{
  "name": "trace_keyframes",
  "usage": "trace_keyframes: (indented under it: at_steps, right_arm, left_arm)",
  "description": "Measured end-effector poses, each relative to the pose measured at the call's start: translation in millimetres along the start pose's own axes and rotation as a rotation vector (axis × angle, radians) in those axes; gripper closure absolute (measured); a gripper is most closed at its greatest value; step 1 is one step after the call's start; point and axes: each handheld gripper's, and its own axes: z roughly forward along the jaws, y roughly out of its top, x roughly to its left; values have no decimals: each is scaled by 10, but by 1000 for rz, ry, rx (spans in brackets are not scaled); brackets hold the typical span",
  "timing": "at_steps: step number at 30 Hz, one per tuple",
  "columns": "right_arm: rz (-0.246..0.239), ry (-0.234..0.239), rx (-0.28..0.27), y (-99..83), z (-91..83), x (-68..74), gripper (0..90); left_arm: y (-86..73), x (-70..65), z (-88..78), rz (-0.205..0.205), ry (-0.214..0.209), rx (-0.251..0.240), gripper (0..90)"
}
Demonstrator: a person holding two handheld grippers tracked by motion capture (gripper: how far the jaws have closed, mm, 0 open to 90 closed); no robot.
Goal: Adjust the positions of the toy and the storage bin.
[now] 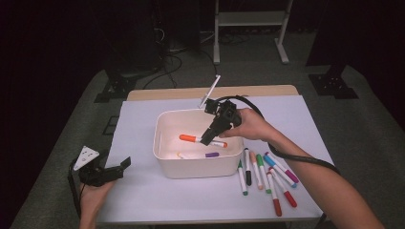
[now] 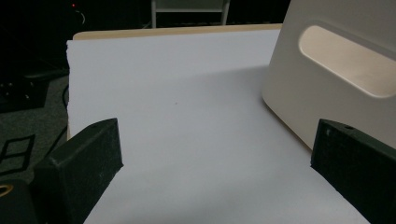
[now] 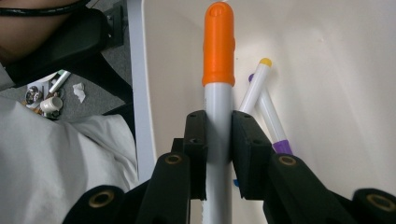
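Pinching an orange-capped marker (image 3: pixel 218 93) between its two black jaws, the right gripper (image 1: pixel 210 136) is seen in the high view above the inside of the white bin (image 1: pixel 165 164), with the jaws pointing down and toward the person's left. In the right gripper view, the white barrel of this marker is pressed between the two pads, and the orange cap sticks out ahead of the jaws, over the pale inner wall of the bin. Just beyond the jaws and a little to their right in that view, a yellow-tipped marker (image 3: pixel 254 86) and a purple-capped marker (image 3: pixel 275 126) are lying on the bottom of the bin, crossing each other.

The left gripper (image 1: pixel 102 172) is held in the person's left hand (image 1: pixel 93 198) near the front left corner of the table (image 1: pixel 143 195), well apart from the right gripper. Its jaws are spread wide, and nothing is between them; in the left gripper view the white table surface is seen ahead of them, and the outer wall of the bin with its handle cut-out stands just ahead of the right-hand jaw.

On the table, beside the bin and on the near right of the right gripper, a row of loose markers (image 1: pixel 267 174) with green, black, orange, blue, purple and red caps is laid out.
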Motion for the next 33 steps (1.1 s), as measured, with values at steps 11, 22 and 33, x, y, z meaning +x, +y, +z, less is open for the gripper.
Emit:
trace_keyframes:
  at_steps: [11,22,33]
  right_arm:
    - [1,5,74,54,264,-38,755]
    - [-7,-9,78,70,283,46,678]
    - [16,-61,-18,-196,-164,116,680]
  left_arm:
    - [1,-7,4,2,-6,3,7]
    - [6,-13,0,3,-6,-3,7]
    - [16,-29,1,9,-9,1,7]
